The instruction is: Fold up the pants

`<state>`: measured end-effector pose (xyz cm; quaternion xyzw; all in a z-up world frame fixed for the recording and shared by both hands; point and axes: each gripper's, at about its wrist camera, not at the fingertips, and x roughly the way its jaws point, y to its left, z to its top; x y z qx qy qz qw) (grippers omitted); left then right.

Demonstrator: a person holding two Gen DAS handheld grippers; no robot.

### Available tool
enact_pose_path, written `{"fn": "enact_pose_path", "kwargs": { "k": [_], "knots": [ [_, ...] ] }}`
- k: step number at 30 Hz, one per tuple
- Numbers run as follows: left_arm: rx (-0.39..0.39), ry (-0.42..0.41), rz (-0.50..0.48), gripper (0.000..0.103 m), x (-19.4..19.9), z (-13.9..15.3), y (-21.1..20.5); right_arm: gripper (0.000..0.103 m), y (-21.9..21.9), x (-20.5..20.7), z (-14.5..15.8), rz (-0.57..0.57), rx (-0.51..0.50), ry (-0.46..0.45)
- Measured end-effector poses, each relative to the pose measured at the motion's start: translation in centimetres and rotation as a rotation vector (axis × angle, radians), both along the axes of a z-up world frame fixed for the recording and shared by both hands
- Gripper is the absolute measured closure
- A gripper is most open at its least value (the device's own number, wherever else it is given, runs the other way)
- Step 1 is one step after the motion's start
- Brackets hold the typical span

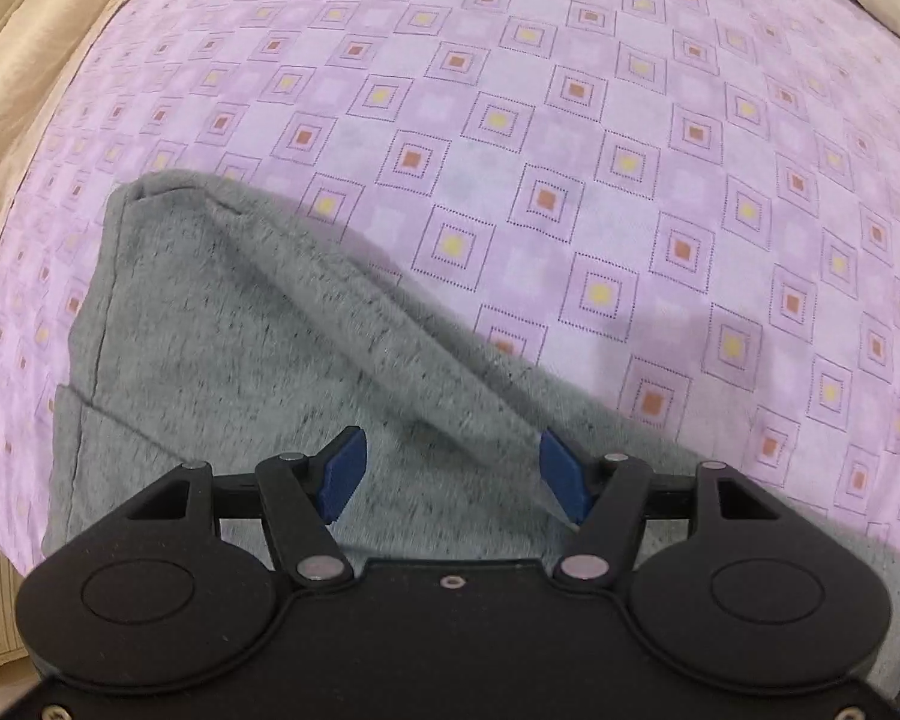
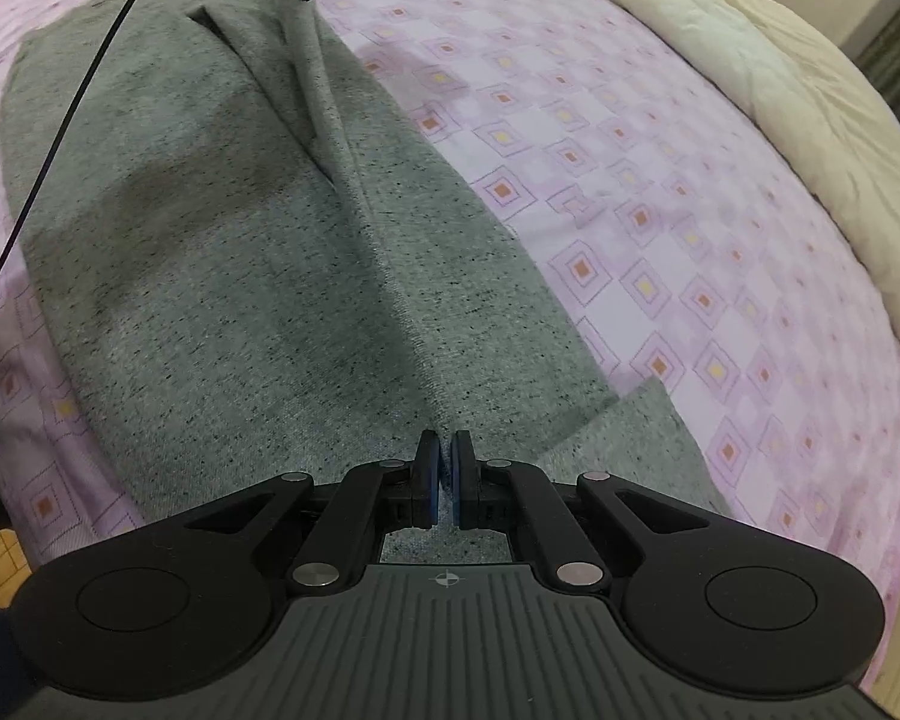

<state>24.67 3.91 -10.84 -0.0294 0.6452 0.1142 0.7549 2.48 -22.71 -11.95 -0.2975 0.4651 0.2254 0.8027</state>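
Pants [image 2: 210, 240], grey, speckled knit: spread lengthwise on bed sheet [image 2: 660, 210], lilac with square pattern; raised fold along the middle; right gripper [image 2: 444, 474] fingers pinched together on that fold near the hem; left gripper [image 1: 450, 474] fingers parted over the far end, pads clear of cloth; cream quilt [image 2: 780, 90] bunched alongside.

The light over the bedsheet [image 1: 570, 120] is soft, even and fairly dim, with a pink cast and no glare. My left wrist view is smeared: the grey pants [image 1: 240, 330] look streaked and fuzzy, and the sheet's squares beside them are soft. My right wrist view is sharper, showing the fabric's flecks. Faint, diffuse shadows lie on the pants [image 2: 150, 198] and on the sheet just beside them. Both views bulge and darken at the corners.
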Motion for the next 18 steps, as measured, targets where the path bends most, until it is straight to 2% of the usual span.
{"fn": "enact_pose_path", "kwargs": {
  "k": [13,18],
  "knots": [
    [0.015,0.059,-0.037,0.036,0.2,-2.2,-1.1,0.099,0.4,1.0,-1.1,-0.018,-0.030,0.003],
    [-0.003,0.075,-0.020,0.035,0.2,-2.8,-0.9,0.099,0.4,1.1,-1.0,-0.016,-0.036,0.005]
  ]
}}
